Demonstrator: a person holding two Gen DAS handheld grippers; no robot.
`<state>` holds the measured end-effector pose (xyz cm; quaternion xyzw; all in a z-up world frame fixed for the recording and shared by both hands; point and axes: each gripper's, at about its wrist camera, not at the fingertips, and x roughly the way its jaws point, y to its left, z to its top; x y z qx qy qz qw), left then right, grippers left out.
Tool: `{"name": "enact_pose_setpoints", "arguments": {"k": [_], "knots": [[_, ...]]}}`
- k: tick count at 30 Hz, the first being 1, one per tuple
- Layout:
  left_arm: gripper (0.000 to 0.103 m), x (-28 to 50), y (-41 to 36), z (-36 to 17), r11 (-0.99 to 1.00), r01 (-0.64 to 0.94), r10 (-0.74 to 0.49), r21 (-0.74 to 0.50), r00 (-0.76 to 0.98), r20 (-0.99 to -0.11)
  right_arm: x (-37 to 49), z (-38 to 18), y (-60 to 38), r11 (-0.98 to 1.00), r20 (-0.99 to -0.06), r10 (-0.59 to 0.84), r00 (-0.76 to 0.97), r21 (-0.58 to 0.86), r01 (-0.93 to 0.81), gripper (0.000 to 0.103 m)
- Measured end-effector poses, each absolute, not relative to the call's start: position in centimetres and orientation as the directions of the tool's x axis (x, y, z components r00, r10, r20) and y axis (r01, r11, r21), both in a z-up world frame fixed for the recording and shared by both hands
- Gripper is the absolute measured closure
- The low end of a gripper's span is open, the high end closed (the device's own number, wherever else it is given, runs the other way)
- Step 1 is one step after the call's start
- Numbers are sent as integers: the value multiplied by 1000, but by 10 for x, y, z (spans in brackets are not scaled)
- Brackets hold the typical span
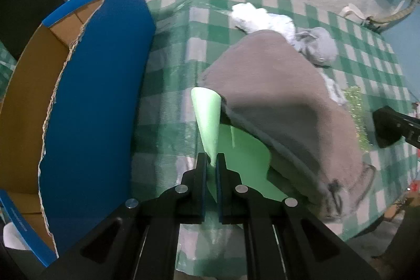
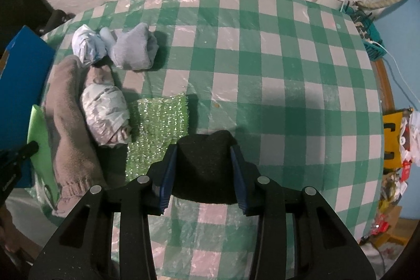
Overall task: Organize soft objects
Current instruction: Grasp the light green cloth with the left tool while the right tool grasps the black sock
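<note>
Left wrist view: the left gripper has its jaws pinched nearly together on the edge of a thin light-green sheet, which curls upward between the pads. The rest of the sheet lies flat on the green-and-white checked tablecloth, partly under a brown knitted cloth. Beyond the brown cloth sit a crumpled white bag and a grey bundled cloth, touching each other. A blue cardboard box, open with a torn edge, stands just to the left of the sheet. The tip of the right gripper enters at the right edge; its state cannot be read here.

Right wrist view: the right gripper is part-way closed, both pads pressing the sides of a black foam-like block, held clear above the tablecloth. Just left of it lies a glittery green scrubbing pad, touching a second crumpled white bag. The brown cloth lies beside that bag, with the green sheet along its left side and the left gripper's tip on the sheet. The far white bag and grey cloth sit together further back. The box shows at the left edge.
</note>
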<state>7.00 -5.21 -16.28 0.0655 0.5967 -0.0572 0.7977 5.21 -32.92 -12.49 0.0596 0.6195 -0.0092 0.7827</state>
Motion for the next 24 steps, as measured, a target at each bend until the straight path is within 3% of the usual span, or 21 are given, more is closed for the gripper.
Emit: {"name": "enact_pose_setpoints", "arguments": {"k": [5,8,10,14,16,24], "knots": [[97,69,-54,-165,981,192,-62,-12,255,-965,46,-123,-333,991,-969,72,235,97,96,64],[88,56,-57,-162,976,213,-91,-40,234,-968,45,-122,-333,990,-968,79,238,104,96,64],[53,44,-59,-163,971,234,-101,-48,217,-971,44,-121,-332,990,-967,84,240,109,90,64],[37,27,-65,-159,959,282,-97,-28,233,-968,44,-120,-330,989,-966,93,240,117,86,64],[22,17,-71,-155,947,322,-91,-12,230,-969,44,-119,-330,989,-966,96,241,119,85,64],[20,4,-82,-162,914,401,-44,53,229,-972,46,-118,-326,989,-964,105,244,127,77,64]]}}
